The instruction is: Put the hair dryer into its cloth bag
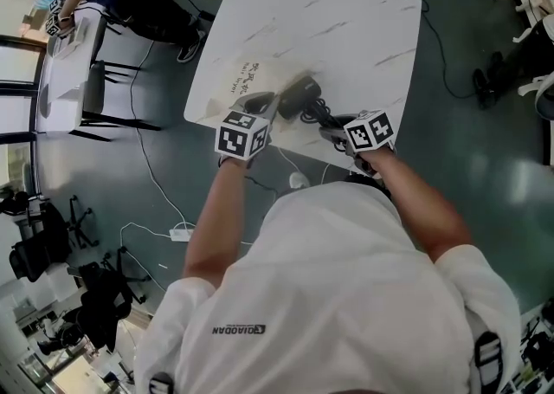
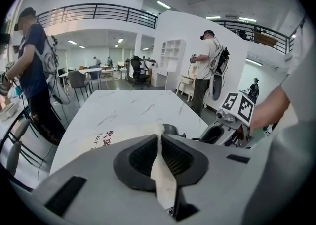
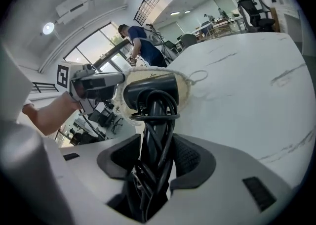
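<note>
left tongs (image 2: pixel 160 144) pinch thin beige cloth bag (image 2: pixel 114 137) | right tongs (image 3: pixel 157 146) clamp black hair dryer (image 3: pixel 150 90) by cord-wrapped handle

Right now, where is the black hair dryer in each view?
Head view: black hair dryer at picture centre, by the white table's near edge.
Left gripper view: dryer just above the jaws, mostly hidden.
Right gripper view: dryer centre, handle between the jaws.
Shared landmark: beige cloth bag next to it.
</note>
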